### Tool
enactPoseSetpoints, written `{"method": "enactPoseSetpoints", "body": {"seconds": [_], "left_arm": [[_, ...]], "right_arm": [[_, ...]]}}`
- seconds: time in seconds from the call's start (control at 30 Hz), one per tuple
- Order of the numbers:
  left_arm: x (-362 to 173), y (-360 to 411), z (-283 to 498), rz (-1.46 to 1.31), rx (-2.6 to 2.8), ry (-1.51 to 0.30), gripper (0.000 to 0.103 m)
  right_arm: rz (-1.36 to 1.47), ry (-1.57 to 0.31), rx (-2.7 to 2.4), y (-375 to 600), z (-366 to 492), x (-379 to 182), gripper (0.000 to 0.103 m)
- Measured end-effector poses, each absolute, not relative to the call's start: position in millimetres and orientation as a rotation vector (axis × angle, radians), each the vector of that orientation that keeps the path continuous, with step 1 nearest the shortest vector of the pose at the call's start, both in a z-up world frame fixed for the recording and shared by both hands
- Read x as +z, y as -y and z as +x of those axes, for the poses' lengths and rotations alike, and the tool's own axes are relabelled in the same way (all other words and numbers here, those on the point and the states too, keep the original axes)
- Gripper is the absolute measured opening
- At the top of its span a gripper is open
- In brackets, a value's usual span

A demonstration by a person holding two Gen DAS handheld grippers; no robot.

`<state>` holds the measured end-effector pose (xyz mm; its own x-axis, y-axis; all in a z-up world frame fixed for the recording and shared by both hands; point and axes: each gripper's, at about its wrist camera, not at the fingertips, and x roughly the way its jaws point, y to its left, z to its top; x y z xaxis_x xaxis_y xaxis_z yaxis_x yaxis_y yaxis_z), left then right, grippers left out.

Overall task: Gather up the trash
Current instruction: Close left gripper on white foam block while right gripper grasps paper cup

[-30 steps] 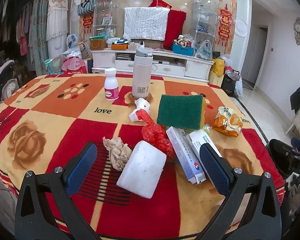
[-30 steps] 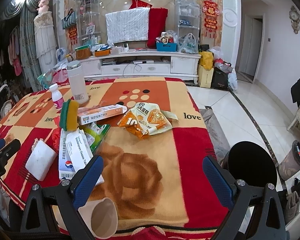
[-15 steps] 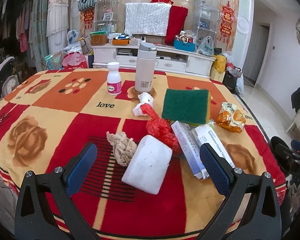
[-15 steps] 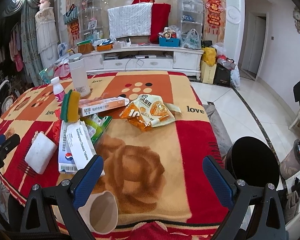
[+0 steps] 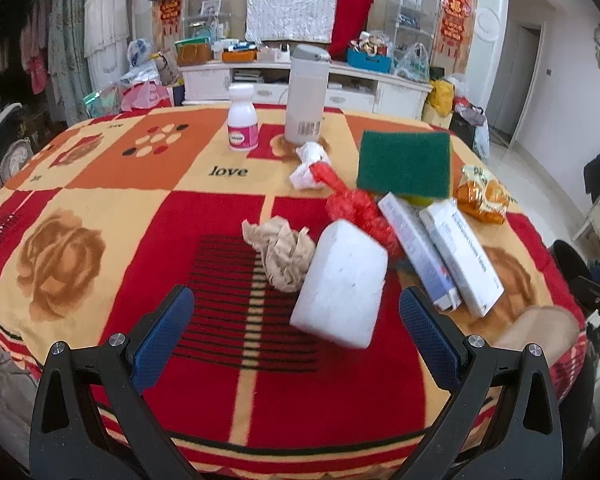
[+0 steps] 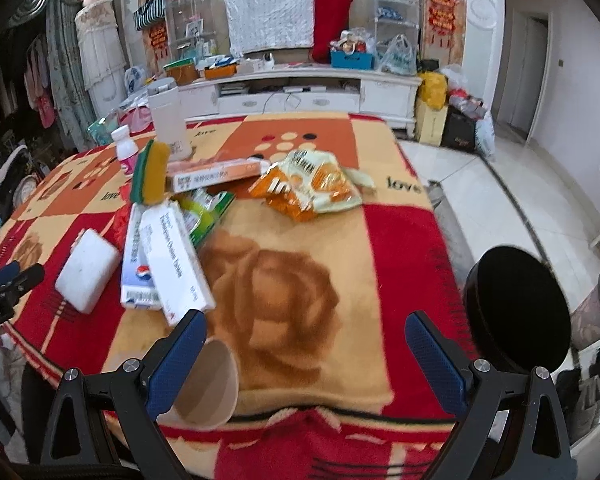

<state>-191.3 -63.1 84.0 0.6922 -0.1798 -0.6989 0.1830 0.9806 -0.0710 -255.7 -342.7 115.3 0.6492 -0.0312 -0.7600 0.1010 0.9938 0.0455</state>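
both the left tool [image 5: 296,312] and the right tool [image 6: 306,340] are held wide above the tabletop [image 6: 396,248] near edge; nothing is gripped; a paper cup [image 6: 208,390] is seen beside the right one.

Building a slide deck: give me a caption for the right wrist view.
Open right gripper above a tipped paper cup at the blanket-covered table's near edge, black bin alongside.

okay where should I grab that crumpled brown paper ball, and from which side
Pinch the crumpled brown paper ball across its bulky middle, coming from above with the open left hand-held gripper. The white foam block crowds its right side, so a low sideways approach looks awkward.
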Motion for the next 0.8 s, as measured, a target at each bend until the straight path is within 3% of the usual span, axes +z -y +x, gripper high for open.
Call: {"method": "enactPoseSetpoints", "body": {"seconds": [0.53,0.8], "left_arm": [[65.3,74.1,-170.8,0.028,-0.245,-0.848,0.102],[56.6,75.7,-159.4,0.012,-0.247,-0.884,0.102]], "right_arm": [[0.086,-1.017,0.11,329.3,-294.6,94.6,0.098],[0.101,-1.012,0.02,332.7,-262.8,81.4,0.098]]}}
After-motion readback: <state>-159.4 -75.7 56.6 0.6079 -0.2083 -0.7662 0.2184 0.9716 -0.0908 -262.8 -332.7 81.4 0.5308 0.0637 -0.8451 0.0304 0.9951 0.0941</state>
